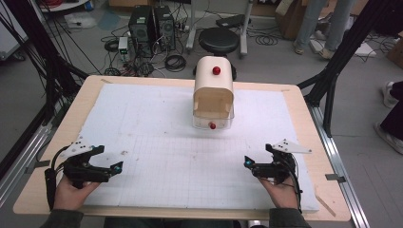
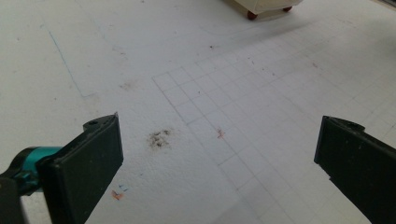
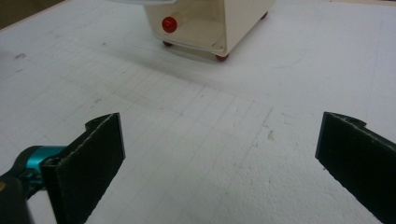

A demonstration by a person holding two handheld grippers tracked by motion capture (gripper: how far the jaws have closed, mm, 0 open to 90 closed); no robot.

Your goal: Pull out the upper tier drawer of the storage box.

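With both grippers' jaws spread wide and empty low in frame, a hasty reach by the right gripper (image 1: 248, 164) or left gripper (image 1: 118, 166) could shove the small bread box (image 1: 213, 92) on its round red feet across the bench (image 1: 142, 118).

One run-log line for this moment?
left gripper: open, empty | right gripper: open, empty | cream box: far centre, untouched

Grippers: two, the left gripper (image 1: 111, 167) at 8 o'clock, the right gripper (image 1: 250, 164) at 4 o'clock
Bread boxes: one cream bread box (image 1: 213, 92) at 12 o'clock
Red knobs: two (both on that box)
Foam boards: one white foam board (image 1: 157, 142)
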